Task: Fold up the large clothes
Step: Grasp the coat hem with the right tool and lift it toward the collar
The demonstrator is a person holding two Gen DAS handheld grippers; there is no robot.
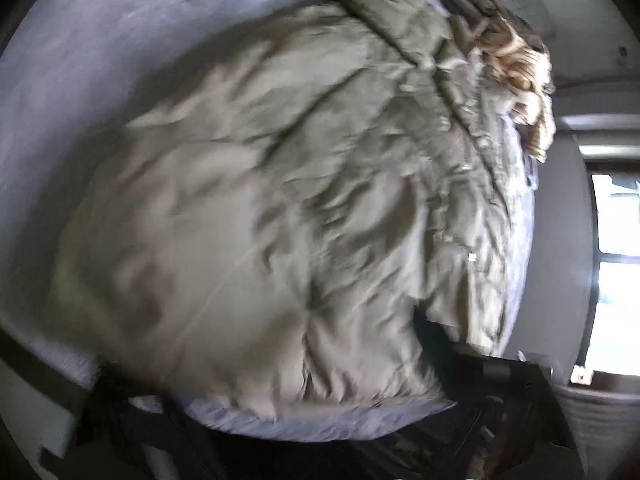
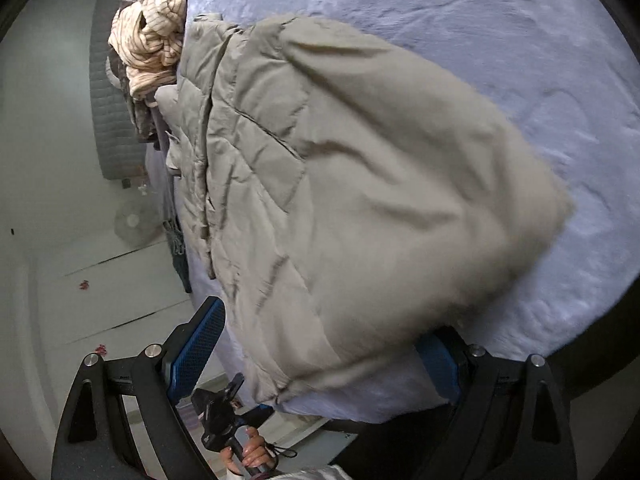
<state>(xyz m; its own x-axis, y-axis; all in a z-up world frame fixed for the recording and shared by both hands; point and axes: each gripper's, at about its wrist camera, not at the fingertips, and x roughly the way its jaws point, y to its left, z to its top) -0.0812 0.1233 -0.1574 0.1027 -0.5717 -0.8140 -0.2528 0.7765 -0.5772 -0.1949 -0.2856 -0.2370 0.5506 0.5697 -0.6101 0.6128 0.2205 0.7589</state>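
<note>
Padded jacket [image 2: 340, 200] on bed [image 2: 500, 32], right gripper [image 2: 316, 356] jaws wide around hem, left unclear.

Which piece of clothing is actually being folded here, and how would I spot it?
Start with the wide lavender bed cover. Spread across the middle of it lies a big puffy jacket. It is plain khaki-grey with stitched quilted panels, unlike the cream striped garment bunched up at the bed's edge beside it.

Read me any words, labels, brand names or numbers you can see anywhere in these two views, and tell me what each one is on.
None can be read.
Khaki padded jacket: no legible label or logo; the left wrist view is motion-blurred.
Striped garment: only stripes, no text.
Right gripper: no markings visible.
</note>
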